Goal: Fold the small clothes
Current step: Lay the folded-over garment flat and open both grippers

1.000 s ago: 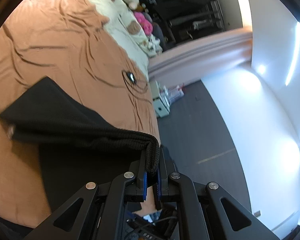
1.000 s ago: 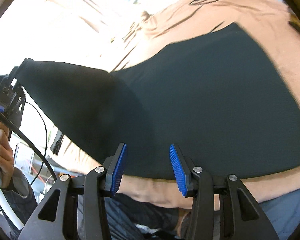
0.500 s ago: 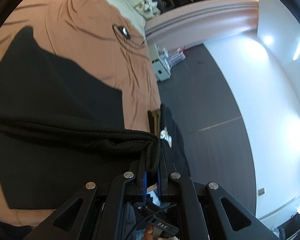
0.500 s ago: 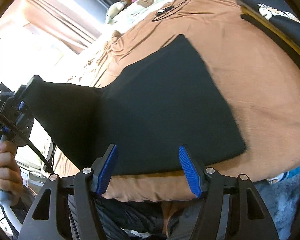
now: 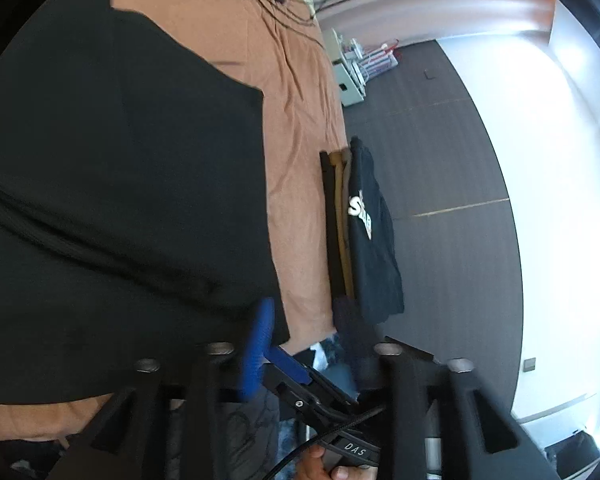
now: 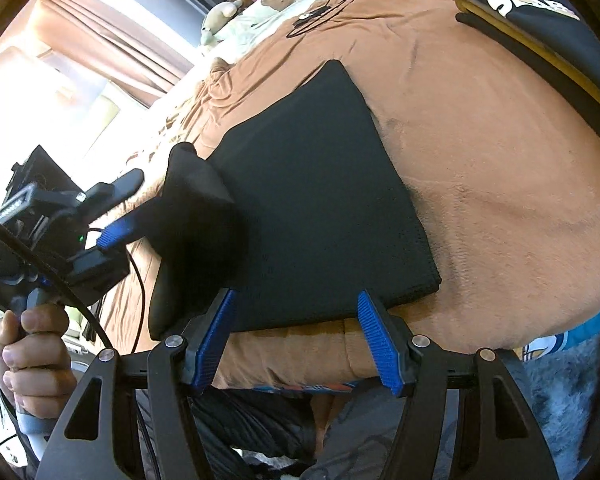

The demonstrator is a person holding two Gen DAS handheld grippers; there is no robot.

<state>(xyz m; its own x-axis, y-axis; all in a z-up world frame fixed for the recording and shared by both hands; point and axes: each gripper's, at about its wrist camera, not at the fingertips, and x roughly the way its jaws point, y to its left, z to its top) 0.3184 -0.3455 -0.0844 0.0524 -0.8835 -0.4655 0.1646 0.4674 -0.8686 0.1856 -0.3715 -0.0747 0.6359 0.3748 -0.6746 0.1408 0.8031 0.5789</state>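
I am opening my left claw (image 6: 140, 204) to let go of the black garment (image 6: 320, 200), whose corner is still draped between its jaws, and I should be easing out low (no dragging the fold). My right claw (image 6: 296, 336) is hanging open, empty. One garment is lying on the bed (image 6: 500, 160); one folded stack (image 6: 540, 20) is sitting beyond.

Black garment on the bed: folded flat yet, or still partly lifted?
Partly lifted. Most of the black garment lies flat on the brown bedspread, but one corner stands up by the left gripper, whose jaws are opening.
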